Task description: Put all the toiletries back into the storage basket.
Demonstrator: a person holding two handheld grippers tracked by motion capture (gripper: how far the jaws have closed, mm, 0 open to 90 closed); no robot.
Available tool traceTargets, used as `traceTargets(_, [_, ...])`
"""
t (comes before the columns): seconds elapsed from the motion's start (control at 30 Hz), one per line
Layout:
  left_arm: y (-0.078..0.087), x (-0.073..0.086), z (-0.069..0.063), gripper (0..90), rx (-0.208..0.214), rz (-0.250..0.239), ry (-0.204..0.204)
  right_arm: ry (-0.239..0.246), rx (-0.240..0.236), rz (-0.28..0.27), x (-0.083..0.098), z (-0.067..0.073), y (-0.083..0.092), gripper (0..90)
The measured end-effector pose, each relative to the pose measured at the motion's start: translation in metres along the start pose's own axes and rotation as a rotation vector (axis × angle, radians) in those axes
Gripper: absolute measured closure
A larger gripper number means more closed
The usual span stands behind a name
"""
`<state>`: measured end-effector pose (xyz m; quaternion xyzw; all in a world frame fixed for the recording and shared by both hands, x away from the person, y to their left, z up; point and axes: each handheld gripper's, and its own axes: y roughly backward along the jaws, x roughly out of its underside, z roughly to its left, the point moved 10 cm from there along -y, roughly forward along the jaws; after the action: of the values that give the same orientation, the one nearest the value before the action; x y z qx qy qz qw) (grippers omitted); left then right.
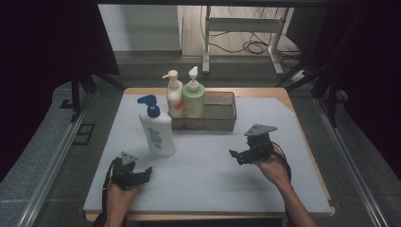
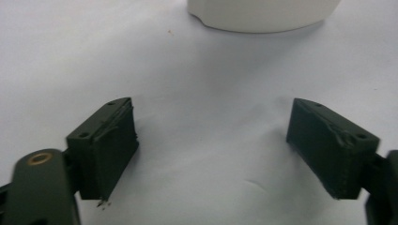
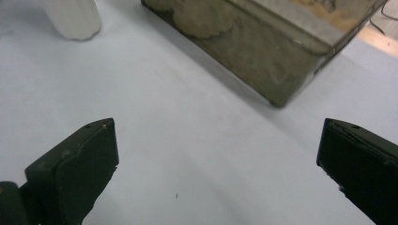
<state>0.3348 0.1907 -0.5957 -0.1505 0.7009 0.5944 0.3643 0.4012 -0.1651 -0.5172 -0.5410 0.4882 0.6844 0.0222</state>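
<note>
The person's two forearms come in at the near edge of the high view, each hand holding a gripper over the pale blue-grey surface (image 1: 208, 175), the largest thing here, a mat-covered top with a wooden edge showing at the far and right sides.

Next in size is the grey wire basket (image 1: 218, 111), standing toward the far middle of the surface. In the right gripper view its near corner (image 3: 277, 70) rises just ahead of the jaws. In its left end two pump bottles stand upright side by side: a green bottle (image 1: 193, 98) and, to its left, a cream bottle with an orange label (image 1: 173, 96).

Outside the basket, just in front of its left end, stands the white bottle with a blue pump (image 1: 156, 128), upright on the surface. Its rounded base (image 2: 263, 14) shows at the top of the left gripper view, ahead of the jaws and clear of them.

The left gripper (image 1: 142, 176) sits low near the front left, below the white bottle, its jaws wide apart with nothing between them. The right gripper (image 1: 235, 156) hangs right of centre, in front of the basket's right end, jaws also wide apart and empty.
</note>
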Motion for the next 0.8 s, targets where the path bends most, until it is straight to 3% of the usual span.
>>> traceTargets(0.27, [0.001,-0.006,0.001,26.9,-0.022,-0.005,-0.004,-0.043,-0.001,0.019,0.028,-0.004,-0.003,0.0])
traceTargets(0.53, [0.003,-0.014,0.006,38.4,-0.012,-0.035,0.019,-0.062,-0.006,0.066,0.053,-0.001,-0.014,0.0])
traceTargets(0.8, [-0.001,-0.023,0.009,51.5,0.009,-0.049,0.045,-0.086,-0.010,0.075,0.068,0.001,-0.019,0.0])
